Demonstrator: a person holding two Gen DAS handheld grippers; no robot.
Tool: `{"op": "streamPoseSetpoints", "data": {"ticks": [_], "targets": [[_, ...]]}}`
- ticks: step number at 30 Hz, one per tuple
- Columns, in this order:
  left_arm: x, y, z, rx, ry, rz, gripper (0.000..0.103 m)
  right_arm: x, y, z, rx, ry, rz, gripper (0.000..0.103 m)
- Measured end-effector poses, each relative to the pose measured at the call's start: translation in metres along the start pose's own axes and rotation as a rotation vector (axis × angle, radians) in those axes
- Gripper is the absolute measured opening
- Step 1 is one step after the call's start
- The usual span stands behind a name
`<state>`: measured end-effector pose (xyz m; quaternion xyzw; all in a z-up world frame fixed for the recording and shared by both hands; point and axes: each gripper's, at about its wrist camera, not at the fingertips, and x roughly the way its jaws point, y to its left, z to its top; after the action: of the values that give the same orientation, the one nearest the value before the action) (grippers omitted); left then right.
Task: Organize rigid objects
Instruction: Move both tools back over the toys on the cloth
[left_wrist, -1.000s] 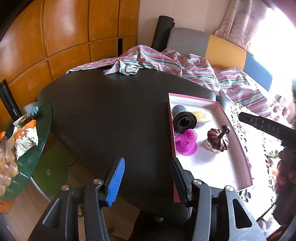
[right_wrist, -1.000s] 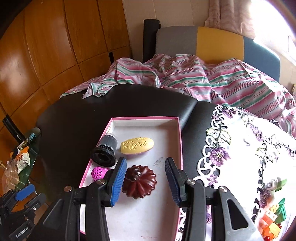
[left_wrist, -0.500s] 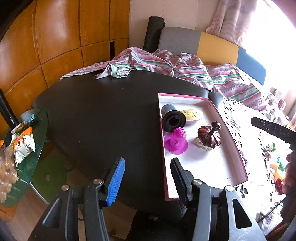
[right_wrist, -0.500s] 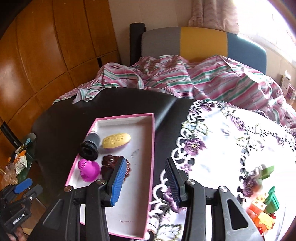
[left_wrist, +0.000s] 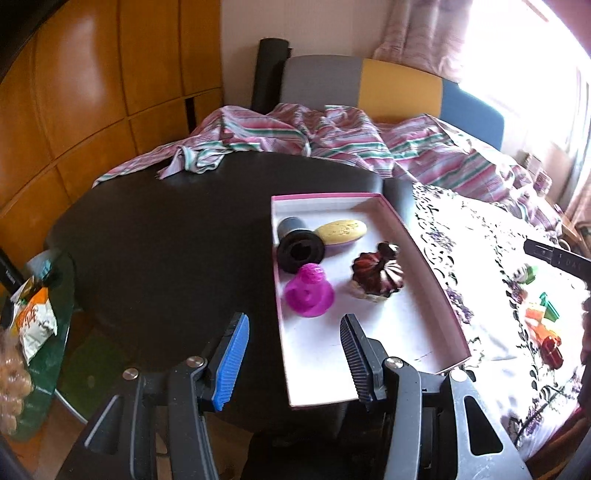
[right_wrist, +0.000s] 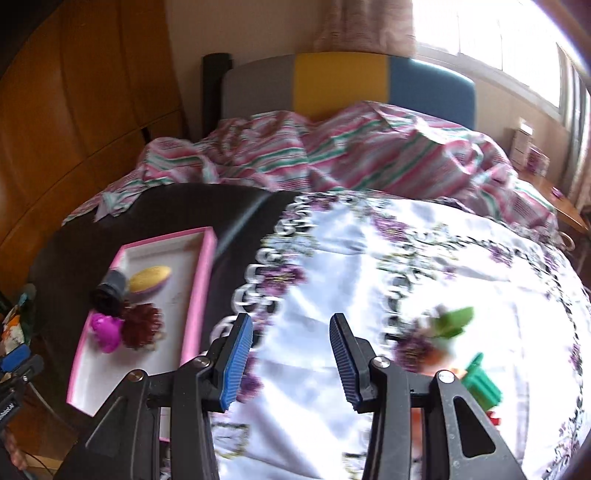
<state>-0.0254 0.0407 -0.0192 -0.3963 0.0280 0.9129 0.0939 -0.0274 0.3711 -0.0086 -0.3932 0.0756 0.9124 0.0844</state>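
A pink-rimmed white tray (left_wrist: 424, 251) lies on the black table (left_wrist: 166, 236). It holds a black funnel-shaped piece (left_wrist: 300, 249), a yellow oval soap (left_wrist: 342, 231), a magenta toy (left_wrist: 309, 291) and a dark red fluted mould (left_wrist: 376, 277). The tray also shows in the right wrist view (right_wrist: 205, 280). My left gripper (left_wrist: 291, 328) is open and empty over the tray's near end. My right gripper (right_wrist: 291, 332) is open and empty over the white floral cloth (right_wrist: 406, 266). Green and orange toy blocks (right_wrist: 480, 380) lie to its right; they also show in the left wrist view (left_wrist: 543, 314).
A striped pink blanket (left_wrist: 332, 144) is heaped at the table's far side before a grey, yellow and blue headboard (right_wrist: 343, 81). A glass side table (left_wrist: 33, 325) with snack bags stands at the left. Wooden panels (left_wrist: 92, 92) line the wall.
My right gripper has swung right, from over the tray to over the floral cloth near the toy blocks. My left gripper has moved nearer the tray's near end.
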Motion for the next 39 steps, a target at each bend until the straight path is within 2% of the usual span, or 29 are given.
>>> {"op": "streamPoseSetpoints", "data": {"ticks": [12,17,20,25,39], "targets": [[0.003,-0.055,0.014,0.125,-0.011,-0.063,0.053,-0.015,-0.123,-0.009,0.212,-0.023,-0.19,0.044],[0.008,-0.081,0.018,0.181,-0.004,-0.09,0.053,-0.013,-0.171,-0.026,0.356,-0.041,-0.264,0.044],[0.011,-0.102,0.02,0.231,-0.002,-0.104,0.053,-0.016,-0.195,-0.033,0.489,-0.044,-0.256,0.044],[0.019,-0.132,0.022,0.279,0.013,-0.139,0.053,-0.02,-0.211,-0.039,0.576,-0.047,-0.242,0.044],[0.046,-0.212,0.024,0.408,0.072,-0.238,0.053,-0.023,-0.217,-0.043,0.623,-0.053,-0.223,0.044]]}}
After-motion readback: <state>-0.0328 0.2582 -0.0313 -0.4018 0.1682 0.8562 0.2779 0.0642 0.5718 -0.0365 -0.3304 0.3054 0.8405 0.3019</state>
